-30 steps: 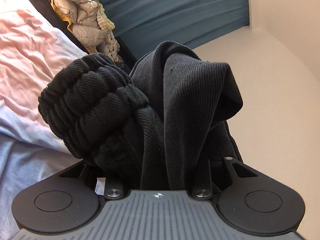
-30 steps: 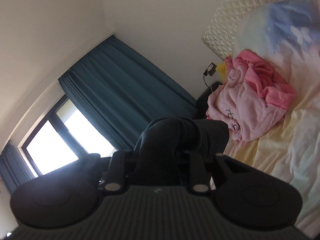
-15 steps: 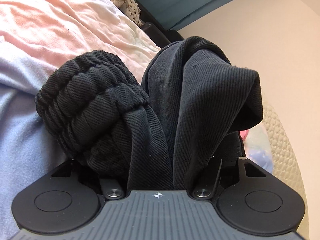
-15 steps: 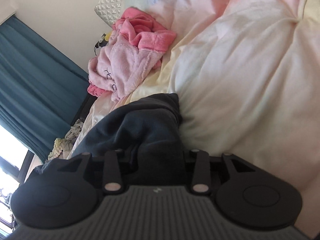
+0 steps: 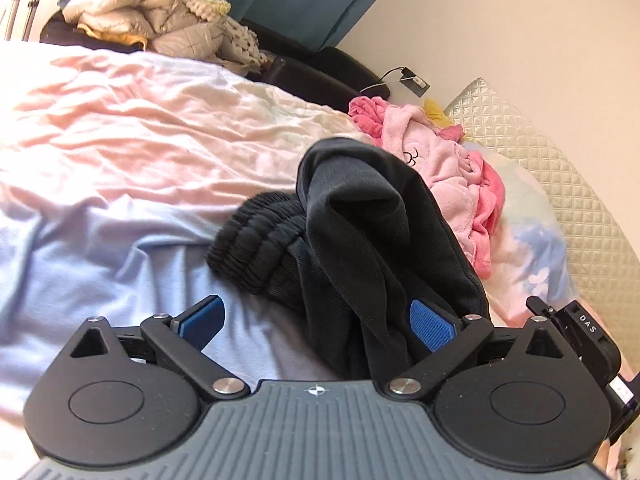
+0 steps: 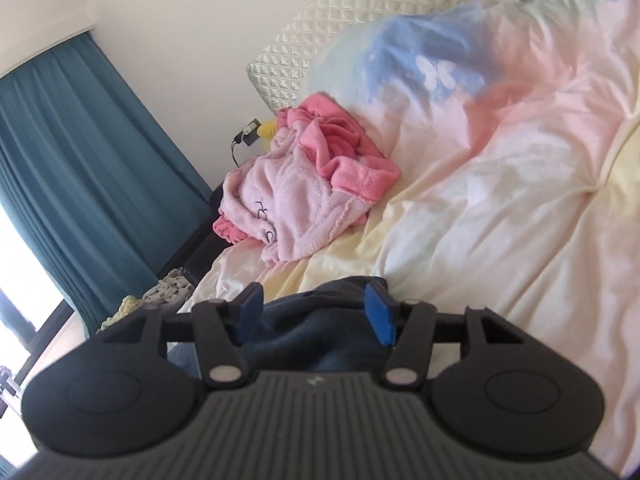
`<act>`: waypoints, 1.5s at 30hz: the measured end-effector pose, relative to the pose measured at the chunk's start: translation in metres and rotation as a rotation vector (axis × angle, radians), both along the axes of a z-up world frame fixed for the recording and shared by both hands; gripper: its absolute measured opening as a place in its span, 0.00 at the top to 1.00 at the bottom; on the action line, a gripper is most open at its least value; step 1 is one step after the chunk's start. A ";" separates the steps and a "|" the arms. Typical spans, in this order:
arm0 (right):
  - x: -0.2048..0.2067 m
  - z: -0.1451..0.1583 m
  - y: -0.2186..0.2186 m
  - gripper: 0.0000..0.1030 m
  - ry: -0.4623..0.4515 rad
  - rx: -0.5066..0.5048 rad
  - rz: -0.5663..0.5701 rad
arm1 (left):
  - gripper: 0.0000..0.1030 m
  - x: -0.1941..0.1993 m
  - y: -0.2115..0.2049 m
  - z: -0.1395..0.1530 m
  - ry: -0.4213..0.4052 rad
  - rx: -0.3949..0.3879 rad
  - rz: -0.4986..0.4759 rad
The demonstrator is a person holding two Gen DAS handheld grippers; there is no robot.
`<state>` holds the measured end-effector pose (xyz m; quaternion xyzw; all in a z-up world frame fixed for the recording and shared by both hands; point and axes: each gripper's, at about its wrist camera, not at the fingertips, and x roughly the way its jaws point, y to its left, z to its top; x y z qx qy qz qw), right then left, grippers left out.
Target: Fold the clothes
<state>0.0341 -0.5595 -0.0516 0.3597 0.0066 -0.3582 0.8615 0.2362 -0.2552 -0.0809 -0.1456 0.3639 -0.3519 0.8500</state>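
The black garment (image 5: 372, 248) was seen in the middle of the left wrist view, heaped on the bed sheet (image 5: 120, 152), with its ribbed cuff (image 5: 256, 248) bunched to the left of the heap. In the right wrist view its dark cloth (image 6: 316, 332) was seen low in the middle of the frame.

The left gripper (image 5: 316, 320) was opening, and its jaws were spread wide. One fold of the garment lay against the right blue pad (image 5: 432, 324), but it was not squeezed. The right gripper (image 6: 314, 314) was opening too. Cloth lay between its blue pads (image 6: 378, 316), but it was not pinched.

The step in hand was judged to be a letting go: the garment was being put down on the bed. It was not folded yet, only dropped in a lump.

A pink robe (image 5: 452, 176) was seen in the upper right of the left wrist view, just past the garment. A padded headboard (image 5: 540, 152) was seen at the far right, and a blue curtain (image 6: 80, 168) at the left of the right wrist view.

For the next move, the garment would need to be spread flat. An edge or a cuff would have to be gripped by each gripper.
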 end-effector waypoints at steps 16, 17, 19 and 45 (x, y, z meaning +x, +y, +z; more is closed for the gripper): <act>-0.016 0.089 0.154 0.44 -0.051 -0.230 0.602 | 0.00 -0.175 0.203 0.151 -0.468 0.275 0.319; -0.018 0.092 0.166 0.44 -0.051 -0.252 0.632 | 0.00 -0.183 0.213 0.154 -0.483 0.284 0.341; -0.020 0.096 0.189 0.44 -0.048 -0.292 0.686 | 0.00 -0.195 0.228 0.159 -0.499 0.300 0.379; -0.002 0.066 0.319 0.41 0.035 -0.556 0.968 | 0.00 -0.193 0.288 0.129 -0.493 0.320 0.567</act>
